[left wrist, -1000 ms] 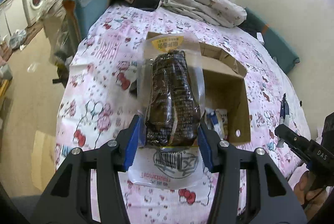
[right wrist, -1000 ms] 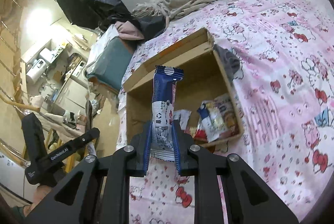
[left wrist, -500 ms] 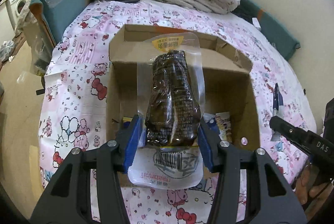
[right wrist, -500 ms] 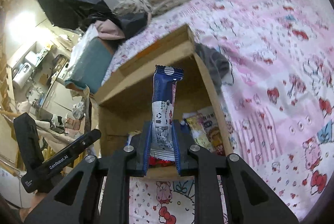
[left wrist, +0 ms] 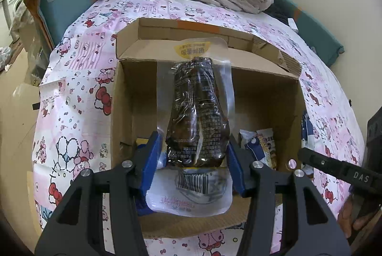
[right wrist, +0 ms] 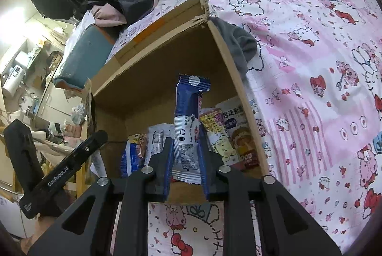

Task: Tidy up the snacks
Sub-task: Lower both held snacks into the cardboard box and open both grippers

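- The left gripper [left wrist: 193, 155] squeezes a clear pouch [left wrist: 197, 112] of dark food between its blue jaws; the pouch sticks out past the tips, over the open box [left wrist: 267, 98].
- The right gripper [right wrist: 186, 160] pinches a blue bar [right wrist: 187, 127], standing up between its jaws.
- Beyond both jaws, snack packs [right wrist: 229, 134] lie in the box.
- The box sits on a pink sheet [right wrist: 310, 65].
- A gray cloth [right wrist: 241, 41] hangs by the box's right wall.
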A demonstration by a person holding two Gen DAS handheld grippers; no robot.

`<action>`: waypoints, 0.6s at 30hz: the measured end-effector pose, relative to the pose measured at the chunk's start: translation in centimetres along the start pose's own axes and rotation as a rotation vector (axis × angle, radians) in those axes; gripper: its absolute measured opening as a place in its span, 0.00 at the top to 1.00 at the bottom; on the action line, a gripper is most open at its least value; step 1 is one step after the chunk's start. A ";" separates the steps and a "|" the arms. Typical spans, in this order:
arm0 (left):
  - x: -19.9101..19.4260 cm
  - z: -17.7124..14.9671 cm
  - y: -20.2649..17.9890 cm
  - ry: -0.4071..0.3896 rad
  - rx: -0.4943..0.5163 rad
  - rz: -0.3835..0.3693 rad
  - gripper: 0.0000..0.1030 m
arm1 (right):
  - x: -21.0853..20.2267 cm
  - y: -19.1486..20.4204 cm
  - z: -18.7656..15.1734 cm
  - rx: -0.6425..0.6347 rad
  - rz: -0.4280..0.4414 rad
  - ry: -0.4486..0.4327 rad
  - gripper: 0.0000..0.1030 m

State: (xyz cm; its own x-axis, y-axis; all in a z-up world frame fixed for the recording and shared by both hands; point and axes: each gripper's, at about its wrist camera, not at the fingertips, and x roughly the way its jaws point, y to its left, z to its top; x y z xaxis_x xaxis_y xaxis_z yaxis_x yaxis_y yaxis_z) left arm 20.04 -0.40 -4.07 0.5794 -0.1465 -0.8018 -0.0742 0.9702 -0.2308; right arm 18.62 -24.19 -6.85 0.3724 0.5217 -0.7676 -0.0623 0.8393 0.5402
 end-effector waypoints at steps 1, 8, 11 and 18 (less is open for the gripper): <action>0.0 0.0 0.1 0.000 -0.003 0.001 0.52 | 0.0 0.0 0.0 0.002 0.004 -0.001 0.77; 0.3 -0.2 0.4 0.017 -0.019 -0.004 0.52 | -0.5 0.3 0.1 0.015 0.027 -0.023 0.32; 0.4 -0.3 0.3 0.018 -0.015 -0.004 0.52 | -1.3 0.6 0.2 -0.002 0.016 -0.061 0.30; 0.6 -0.5 0.1 0.010 -0.010 0.012 0.43 | -1.2 0.6 0.3 0.003 0.023 -0.044 0.28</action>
State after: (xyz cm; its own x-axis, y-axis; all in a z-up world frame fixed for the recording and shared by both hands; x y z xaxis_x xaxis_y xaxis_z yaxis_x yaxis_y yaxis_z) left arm 19.98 -0.53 -4.79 0.5705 -0.1370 -0.8098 -0.0890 0.9698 -0.2269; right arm 18.39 -24.32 -5.53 0.4112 0.5337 -0.7389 -0.0689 0.8265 0.5586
